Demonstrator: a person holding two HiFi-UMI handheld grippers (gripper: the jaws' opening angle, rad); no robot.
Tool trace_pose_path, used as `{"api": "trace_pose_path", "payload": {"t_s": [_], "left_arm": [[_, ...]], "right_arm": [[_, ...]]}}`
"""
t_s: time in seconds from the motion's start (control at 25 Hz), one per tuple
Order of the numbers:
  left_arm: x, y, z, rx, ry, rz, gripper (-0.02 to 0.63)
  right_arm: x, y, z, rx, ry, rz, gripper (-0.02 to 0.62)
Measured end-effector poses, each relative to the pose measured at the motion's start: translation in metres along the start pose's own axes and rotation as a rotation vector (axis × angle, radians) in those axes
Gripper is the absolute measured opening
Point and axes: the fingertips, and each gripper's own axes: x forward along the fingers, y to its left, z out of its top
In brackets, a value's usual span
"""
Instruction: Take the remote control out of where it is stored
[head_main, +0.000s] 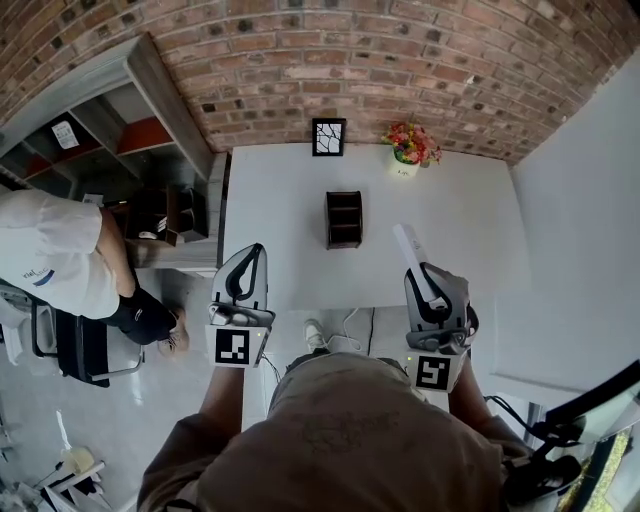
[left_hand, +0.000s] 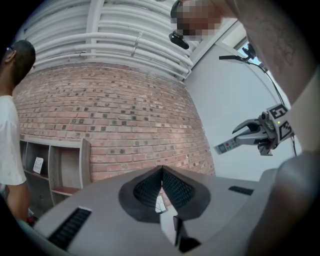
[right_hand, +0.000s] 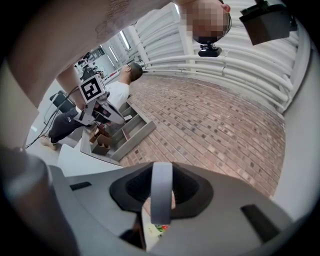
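Head view: a white table (head_main: 480, 230) stands against a brick wall (head_main: 400, 60), and a dark wooden organiser (head_main: 343, 219) stands upright near the table's centre. At the far edge a small picture frame (head_main: 328, 137) leans at the wall, with a flower pot (head_main: 410, 150) to its right. The left gripper (head_main: 255, 256) sits at lower left of centre over the near table edge, jaws drawn together. The right gripper (head_main: 433, 275) sits at lower right and is clamped on the white remote control (head_main: 412, 250), which juts up and to the left beyond the jaws, well apart from the organiser and off the table surface. A person (head_main: 50, 255) in a white shirt bends at the left edge, beside a shelf unit (head_main: 150, 120) at upper left. Left gripper view: the left gripper (left_hand: 162, 176) has its jaws meeting in a point with nothing between them. At the right of the frame the right gripper (left_hand: 252, 132) holds the remote control (left_hand: 227, 146) against the pale wall. The brick wall (left_hand: 115, 120) fills the centre and the shelf unit (left_hand: 60, 170) shows at left. Right gripper view: the right gripper (right_hand: 161, 182) is closed on the remote control (right_hand: 161, 197), seen end-on as a pale upright strip pinched at frame centre. The left gripper (right_hand: 97, 107) shows at upper left, above the shelf unit (right_hand: 125, 135).
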Motion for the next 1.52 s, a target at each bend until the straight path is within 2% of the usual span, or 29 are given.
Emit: {"api": "trace_pose_path", "payload": {"t_s": [0.4, 0.92, 1.2, 1.52], "left_arm": [[-0.044, -0.044, 0.009, 0.026, -0.002, 0.052, 0.012], [-0.116, -0.141, 0.022, 0.054, 0.014, 0.088, 0.012], [-0.153, -0.163, 0.021, 0.060, 0.037, 0.125, 0.012], [-0.183, -0.195, 0.041, 0.094, 0.035, 0.172, 0.012]], "right_arm": [[-0.061, -0.005, -0.003, -0.005, -0.050, 0.007, 0.089], [-0.169, -0.008, -0.016, -0.003, -0.094, 0.017, 0.089], [-0.201, -0.004, -0.012, 0.002, -0.125, 0.030, 0.089], [-0.234, -0.007, -0.008, 0.027, -0.177, 0.029, 0.089]]}}
